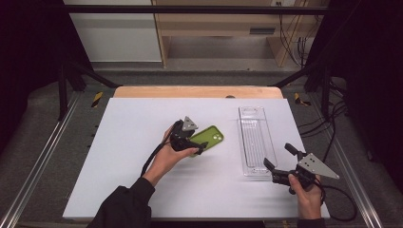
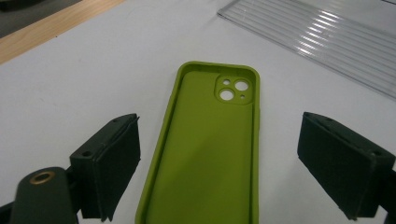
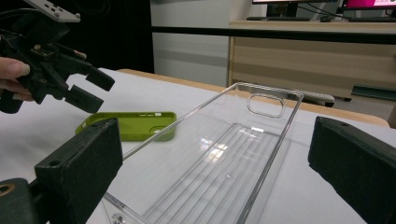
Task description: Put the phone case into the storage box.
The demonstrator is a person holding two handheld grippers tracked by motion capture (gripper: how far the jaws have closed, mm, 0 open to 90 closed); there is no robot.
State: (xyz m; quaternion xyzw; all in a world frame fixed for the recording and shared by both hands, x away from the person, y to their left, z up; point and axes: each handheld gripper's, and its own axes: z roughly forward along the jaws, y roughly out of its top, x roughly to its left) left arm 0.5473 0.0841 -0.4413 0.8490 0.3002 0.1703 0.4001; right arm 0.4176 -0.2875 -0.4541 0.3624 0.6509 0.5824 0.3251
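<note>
Hidden and cut-off parts

The left tool (image 1: pixel 197 147) covered the case's (image 1: pixel 209 137) near end from above; the lower picture edge cut the case (image 2: pixel 210 158) in the left gripper view, and the tray (image 3: pixel 219 172) in the right.

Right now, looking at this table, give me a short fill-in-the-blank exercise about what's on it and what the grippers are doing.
1. The phone case lying between the jaws of the left gripper is ____ in colour.
2. The clear plastic tray lies on the ____ table.
3. The jaws of the right gripper stand ____, with the near end of the tray between them.
4. The phone case lies with its hollow side facing ____.

Missing words: green; white; open; up
</note>
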